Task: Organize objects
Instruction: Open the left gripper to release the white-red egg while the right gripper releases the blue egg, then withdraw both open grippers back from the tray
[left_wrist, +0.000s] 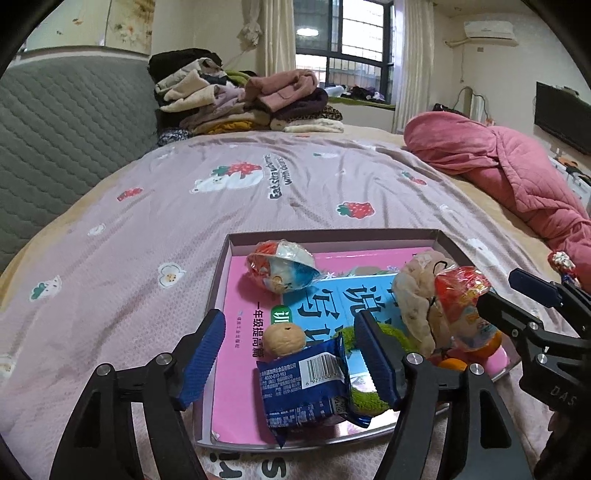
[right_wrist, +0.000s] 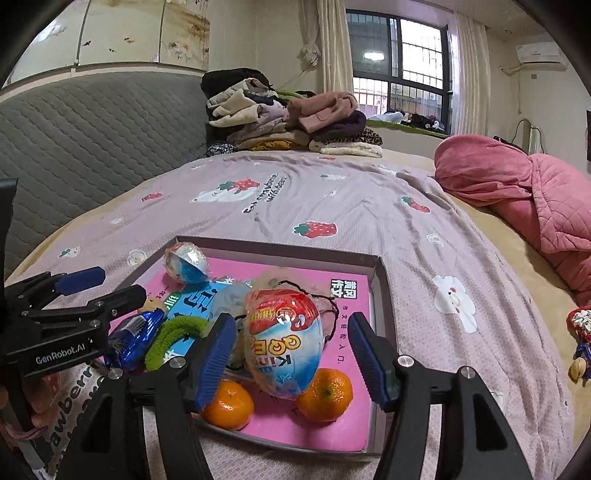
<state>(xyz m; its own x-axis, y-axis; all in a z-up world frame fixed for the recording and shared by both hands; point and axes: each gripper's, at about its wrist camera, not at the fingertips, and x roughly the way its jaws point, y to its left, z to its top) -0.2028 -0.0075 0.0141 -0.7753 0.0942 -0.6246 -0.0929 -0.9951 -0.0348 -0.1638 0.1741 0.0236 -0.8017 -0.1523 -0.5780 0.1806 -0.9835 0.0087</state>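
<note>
Only the right view shows two tangerines (right_wrist: 229, 404); both tongs (left_wrist: 291, 354) (right_wrist: 291, 354) gape, holding nothing.

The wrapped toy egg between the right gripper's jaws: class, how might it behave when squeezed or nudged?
The wrapped toy egg looks rounded, so it probably rolls. Its glossy film may slip against the jaws. It leans on two oranges, so nudging could shift them.

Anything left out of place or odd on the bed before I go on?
Yes. A red-wrapped toy and a nut lie loose on the sheet at the far right, outside the box that holds everything else. Nothing looks spilled or damaged.
</note>
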